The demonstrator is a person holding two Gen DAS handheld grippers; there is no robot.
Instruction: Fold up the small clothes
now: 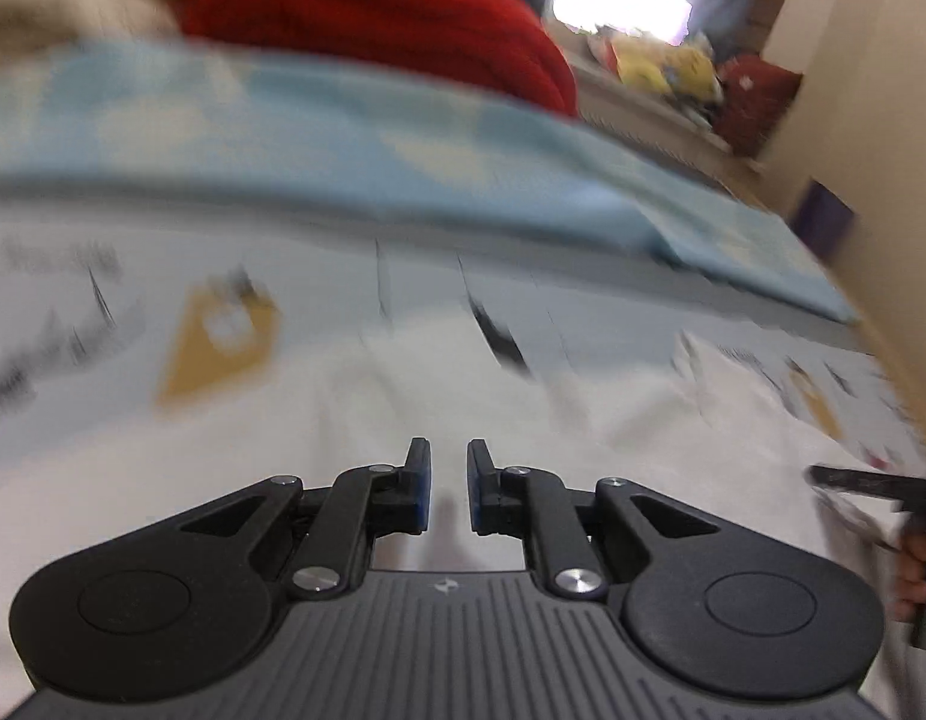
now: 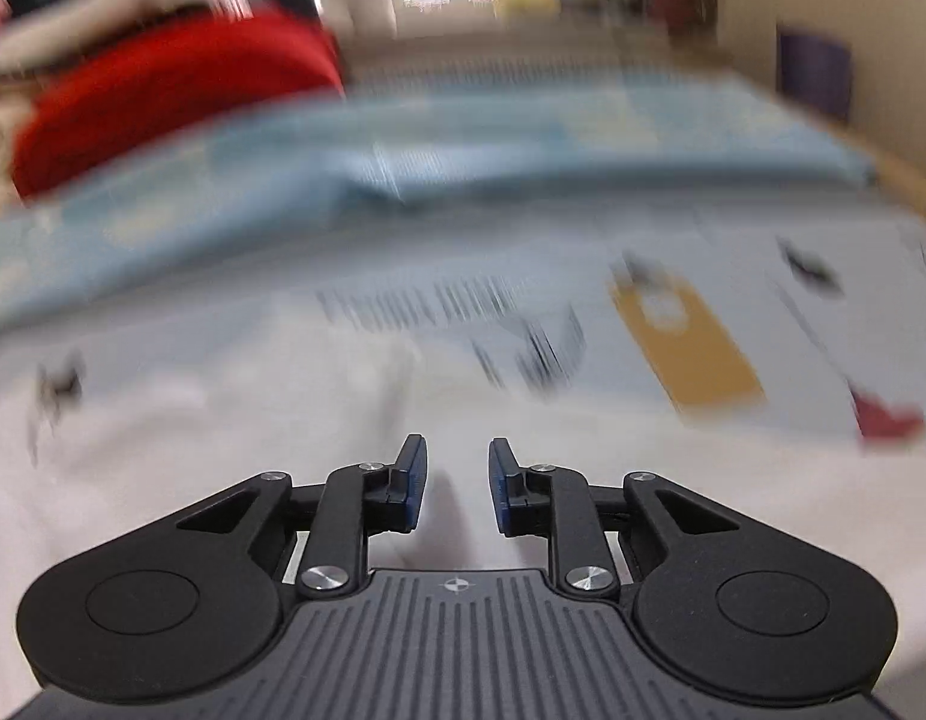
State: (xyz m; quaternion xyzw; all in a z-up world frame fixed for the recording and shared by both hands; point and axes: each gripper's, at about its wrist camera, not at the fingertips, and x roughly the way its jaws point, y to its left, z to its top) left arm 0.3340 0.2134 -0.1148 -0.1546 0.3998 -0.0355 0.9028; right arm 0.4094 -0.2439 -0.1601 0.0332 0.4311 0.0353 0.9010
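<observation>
A: Item one, left gripper (image 1: 449,483)?
B: Jaws standing narrowly apart, nothing pressing between the pads; it is hovering over the white cloth (image 1: 402,396).

A: Item two, right gripper (image 2: 458,483)?
B: Jaws a little wider, also gripping nothing, pointing down at the same white cloth (image 2: 342,420).

A: Where is the cloth lying?
B: Spread on a printed sheet (image 2: 793,300), directly under both grippers. Both views are blurring.

A: Behind it?
B: A light blue fabric (image 1: 342,144) is lying across, a red garment (image 1: 372,6) beyond.
</observation>
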